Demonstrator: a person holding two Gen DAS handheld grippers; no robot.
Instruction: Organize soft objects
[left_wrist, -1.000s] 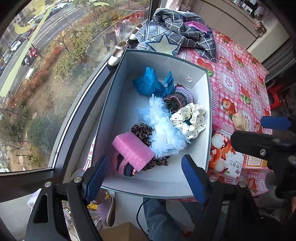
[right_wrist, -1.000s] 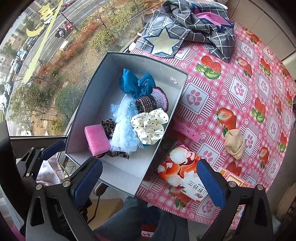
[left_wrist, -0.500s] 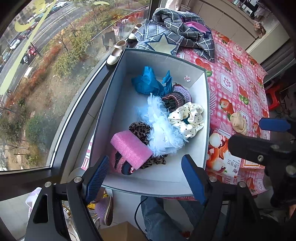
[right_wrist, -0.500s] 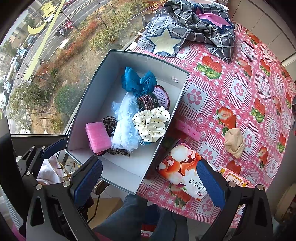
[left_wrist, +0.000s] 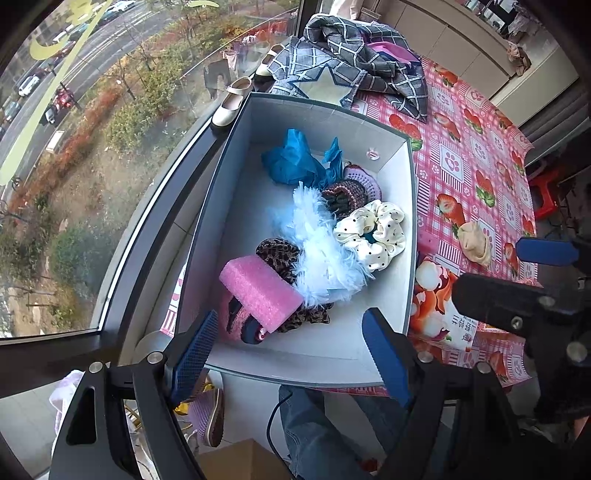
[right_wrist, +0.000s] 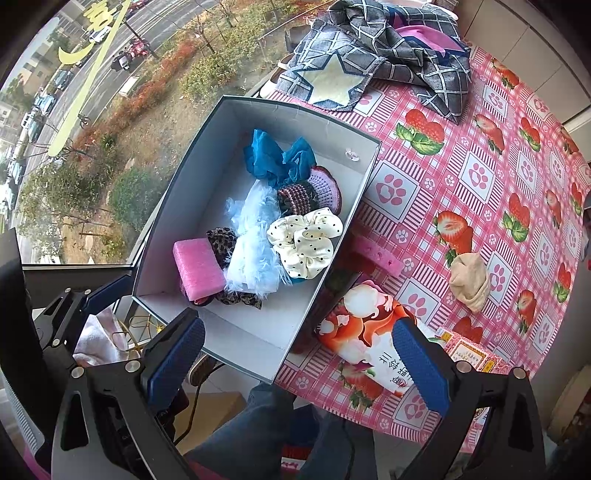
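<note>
A grey-white box holds a pink sponge, a leopard scrunchie, a pale blue feathery piece, a white dotted scrunchie, a knitted piece and blue cloth. A beige soft item lies on the tablecloth. My left gripper is open and empty above the box's near edge. My right gripper is open and empty over the box's near corner.
A floral packet and a pink strip lie right of the box on the strawberry tablecloth. Checked clothing is piled at the far end. A window runs along the left. Shoes sit on the sill.
Both grippers have pulled back slightly from the box, staying open and empty. Nothing in the box has moved.
</note>
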